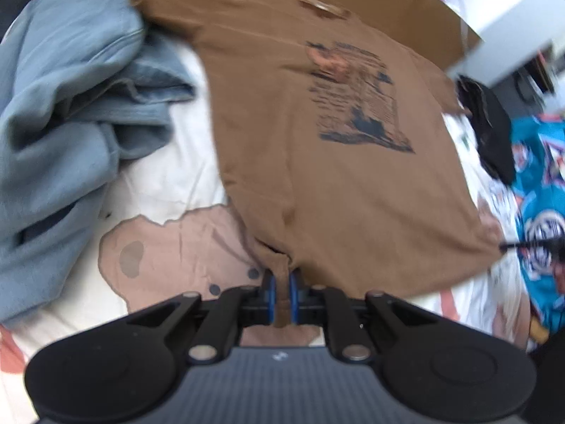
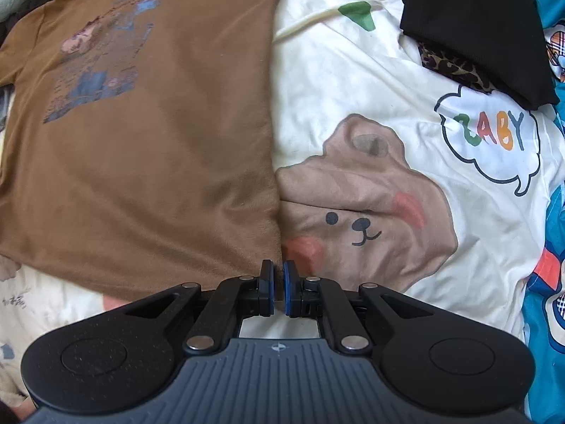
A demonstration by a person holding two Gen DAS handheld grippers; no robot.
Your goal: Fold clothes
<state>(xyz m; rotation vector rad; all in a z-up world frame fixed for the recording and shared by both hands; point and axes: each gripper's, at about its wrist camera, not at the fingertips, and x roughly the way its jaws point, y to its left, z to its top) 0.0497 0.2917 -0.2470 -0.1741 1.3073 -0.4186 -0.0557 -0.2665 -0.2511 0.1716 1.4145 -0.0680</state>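
"BABY" in speech bubble (image 2: 491,137) on bedsheet (image 2: 353,81), "…ASTIC" on brown T-shirt (image 2: 159,162)

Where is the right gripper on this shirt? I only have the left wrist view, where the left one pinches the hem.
Observer: The right gripper sits at the other hem corner of the brown T-shirt, jaws nearly closed; whether fabric is pinched is unclear.
Operator: Is the shirt's side edge there straight?
Observer: Yes, it runs fairly straight over the bedsheet, beside a printed bear face.
Operator: Anything else on that side?
Observer: A black garment lies further right, leopard-print fabric peeking from beneath.
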